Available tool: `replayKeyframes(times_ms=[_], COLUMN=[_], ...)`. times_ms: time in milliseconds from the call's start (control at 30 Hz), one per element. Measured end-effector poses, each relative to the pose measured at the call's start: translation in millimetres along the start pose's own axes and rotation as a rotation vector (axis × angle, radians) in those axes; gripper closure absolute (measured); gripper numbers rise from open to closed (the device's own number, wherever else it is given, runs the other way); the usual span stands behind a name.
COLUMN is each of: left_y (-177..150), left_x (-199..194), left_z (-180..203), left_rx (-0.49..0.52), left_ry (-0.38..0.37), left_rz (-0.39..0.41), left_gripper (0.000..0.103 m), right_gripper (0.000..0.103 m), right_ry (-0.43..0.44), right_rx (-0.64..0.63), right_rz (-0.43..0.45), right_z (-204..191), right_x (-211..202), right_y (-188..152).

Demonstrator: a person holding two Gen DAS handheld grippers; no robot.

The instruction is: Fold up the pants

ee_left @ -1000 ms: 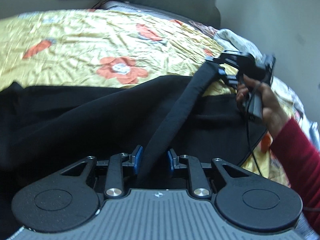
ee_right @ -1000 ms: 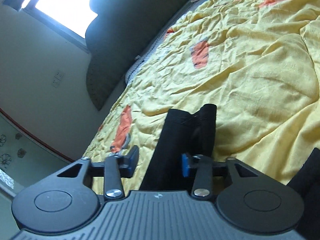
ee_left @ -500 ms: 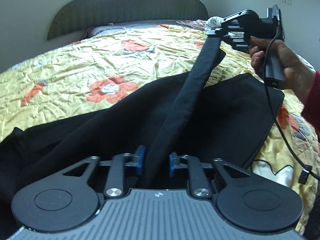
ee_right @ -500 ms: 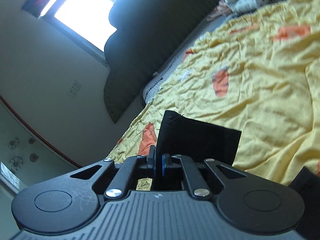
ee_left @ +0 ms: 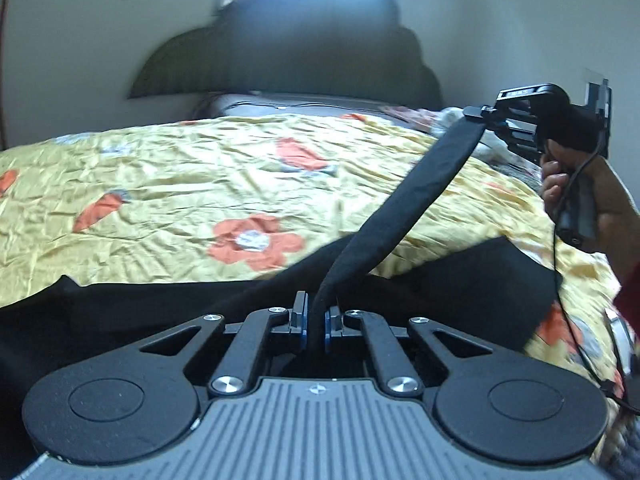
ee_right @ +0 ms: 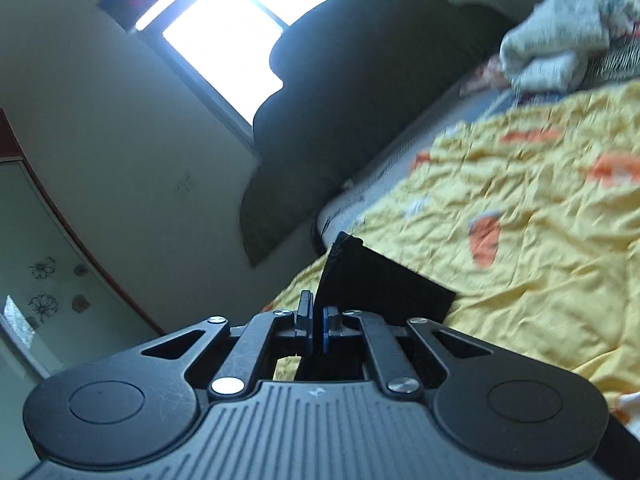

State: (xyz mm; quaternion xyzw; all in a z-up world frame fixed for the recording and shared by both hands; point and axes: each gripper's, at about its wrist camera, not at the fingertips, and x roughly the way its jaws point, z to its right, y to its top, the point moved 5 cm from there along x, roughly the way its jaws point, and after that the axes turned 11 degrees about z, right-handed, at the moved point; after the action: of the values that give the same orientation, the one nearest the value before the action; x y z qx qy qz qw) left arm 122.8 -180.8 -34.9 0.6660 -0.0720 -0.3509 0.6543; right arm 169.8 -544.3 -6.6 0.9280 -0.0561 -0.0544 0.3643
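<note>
The pants (ee_left: 420, 196) are held taut over the bed (ee_left: 160, 184), clamped in the left tool (ee_left: 316, 322) and right tool (ee_right: 316, 322). The thin-looking right bite could probably slip if pulled harder.

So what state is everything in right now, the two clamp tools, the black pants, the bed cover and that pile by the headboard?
Left gripper: shut on the pants' black band.
Right gripper: shut on the band's other end, held up off the bed.
Pants: partly lifted, band stretched between both grippers, the rest lying on the bedspread.
Bedspread: spread out, wrinkled.
Pale bundle of cloth: crumpled near the headboard.
</note>
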Motion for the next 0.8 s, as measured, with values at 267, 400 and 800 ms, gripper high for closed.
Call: replayKeyframes(times_ms=[267,400,800], left_y=[-23.3,-12.3,-37.6], left_x=[0.1,-4.9,-19.0], left_z=[15.4,12.7,32.3], left_rx=[0.040,0.028,0.144], left_ry=[-0.063,-0.066,-0.171], left_rz=[-0.059,-0.034,-0.084], left_gripper=[0.096,0.096,0.096], right_gripper=[0.099,0.099,0.099], right_ry=[-0.170,-0.175,-0.301], right_rx=[0.072,0.094,0.040], right_rz=[-0.028,-0.019,0.000], right_z=[68.1,74.9,90.8], right_x=[-51.9,-59.6,-120.4], right_y=[-22.8,-18.6,-34.0])
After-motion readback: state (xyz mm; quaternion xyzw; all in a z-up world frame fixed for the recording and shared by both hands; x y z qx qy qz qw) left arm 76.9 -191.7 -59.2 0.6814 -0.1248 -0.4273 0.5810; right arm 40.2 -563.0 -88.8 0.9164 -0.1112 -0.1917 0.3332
